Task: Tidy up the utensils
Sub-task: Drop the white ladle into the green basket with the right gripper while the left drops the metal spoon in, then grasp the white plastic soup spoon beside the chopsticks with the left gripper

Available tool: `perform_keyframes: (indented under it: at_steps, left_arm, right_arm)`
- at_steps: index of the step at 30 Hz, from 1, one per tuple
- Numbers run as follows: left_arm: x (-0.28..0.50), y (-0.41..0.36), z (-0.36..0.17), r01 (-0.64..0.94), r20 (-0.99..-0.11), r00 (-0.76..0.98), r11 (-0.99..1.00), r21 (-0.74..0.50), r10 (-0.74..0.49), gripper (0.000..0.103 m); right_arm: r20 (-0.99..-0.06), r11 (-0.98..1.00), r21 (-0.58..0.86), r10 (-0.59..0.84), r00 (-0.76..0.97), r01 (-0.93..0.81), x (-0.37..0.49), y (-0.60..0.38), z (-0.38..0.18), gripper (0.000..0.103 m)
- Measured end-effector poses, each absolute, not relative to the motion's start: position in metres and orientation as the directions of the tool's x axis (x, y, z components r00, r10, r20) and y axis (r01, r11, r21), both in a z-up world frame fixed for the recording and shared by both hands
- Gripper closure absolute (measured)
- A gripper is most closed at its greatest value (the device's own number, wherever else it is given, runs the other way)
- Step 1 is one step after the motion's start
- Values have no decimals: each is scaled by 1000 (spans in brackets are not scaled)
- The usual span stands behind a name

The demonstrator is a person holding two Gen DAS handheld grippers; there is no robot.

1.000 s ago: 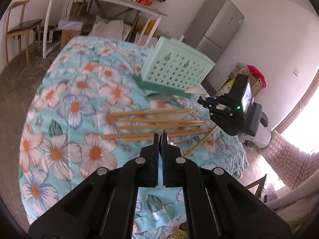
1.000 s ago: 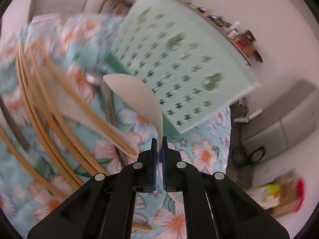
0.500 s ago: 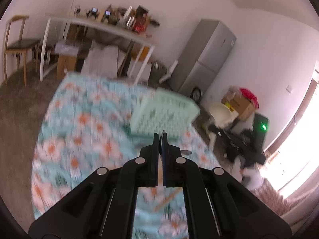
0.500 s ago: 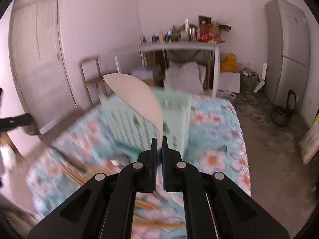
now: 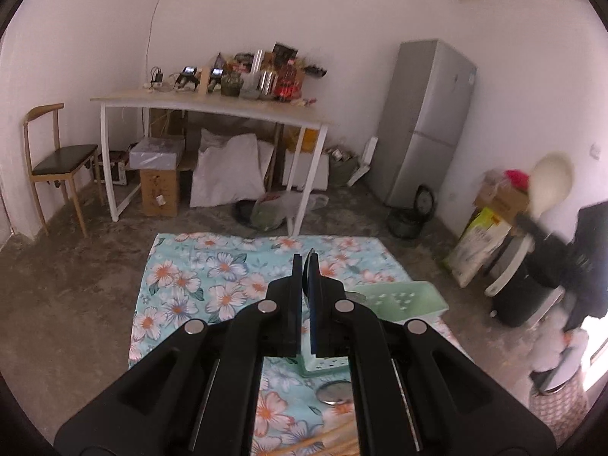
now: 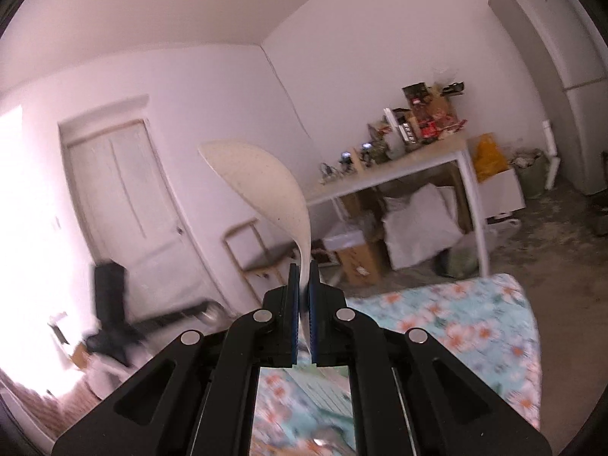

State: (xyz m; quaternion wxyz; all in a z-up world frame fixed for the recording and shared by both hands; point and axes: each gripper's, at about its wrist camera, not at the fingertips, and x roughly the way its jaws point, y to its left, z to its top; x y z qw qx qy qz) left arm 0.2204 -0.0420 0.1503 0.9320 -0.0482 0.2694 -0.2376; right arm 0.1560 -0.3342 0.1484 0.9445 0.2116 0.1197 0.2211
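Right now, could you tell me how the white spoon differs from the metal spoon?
The white spoon is matte and pale; the metal spoon is shiny. The white spoon is clamped in the right gripper and raised in the air; the metal spoon lies on the flowered cloth near the green basket. The white spoon shows bowl and neck; only the metal spoon's round bowl shows. Neither is in the basket.

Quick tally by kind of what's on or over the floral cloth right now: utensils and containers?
White plastic rice paddle: 1 (held in the air)
Round shiny metal piece, kind unclear: 1
Wooden chopsticks: 2 showing, any others hidden behind the gripper
Pale green perforated plastic basket: 1
Total: 5 visible
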Motion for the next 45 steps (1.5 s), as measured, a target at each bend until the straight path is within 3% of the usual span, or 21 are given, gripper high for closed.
perform_keyframes:
  at_steps: [10, 17, 20, 21, 23, 24, 28, 33, 37, 41, 45]
  left_arm:
    - [260, -69, 122, 383, -603, 696, 912, -148, -390, 101]
    - [274, -79, 95, 396, -663, 642, 907, -144, -385, 100]
    - [274, -80, 89, 402, -662, 620, 895, -192, -420, 99]
    - [274, -80, 89, 405, -655, 622, 892, -200, -429, 92]
    - [271, -79, 91, 401, -636, 639, 893, -206, -433, 82]
    - [269, -77, 93, 396, -626, 647, 893, -212, -435, 77]
    - [263, -70, 98, 387, -599, 662, 889, -244, -452, 71]
    - [250, -56, 108, 372, -554, 692, 886, -276, -463, 65]
    - [228, -38, 115, 365, -506, 721, 880, -304, -474, 58]
    - [201, -18, 114, 350, -477, 745, 882, -317, -467, 55]
    - [179, -5, 101, 335, -484, 747, 887, -319, -456, 54]
  right_arm:
    - [-105, 656, 650, 577, 810, -383, 232, -358, 91, 98]
    - [-195, 652, 696, 575, 795, -301, 253, -362, 36, 98]
    - [-294, 723, 641, 540, 789, -257, 253, -353, 25, 94]
    - [-322, 746, 619, 526, 787, -246, 252, -349, 25, 91]
    - [-370, 800, 558, 479, 796, -222, 247, -342, 25, 50]
    - [-374, 816, 536, 461, 805, -218, 244, -341, 27, 45]
    - [-389, 874, 442, 391, 834, -203, 230, -332, 41, 33]
    - [-370, 905, 388, 328, 869, -177, 206, -331, 61, 28]
    - [-312, 910, 367, 315, 896, -192, 172, -327, 77, 7]
    - [-304, 943, 304, 230, 925, -134, 131, -316, 86, 6]
    - [-381, 949, 303, 201, 902, -84, 108, -303, 75, 6]
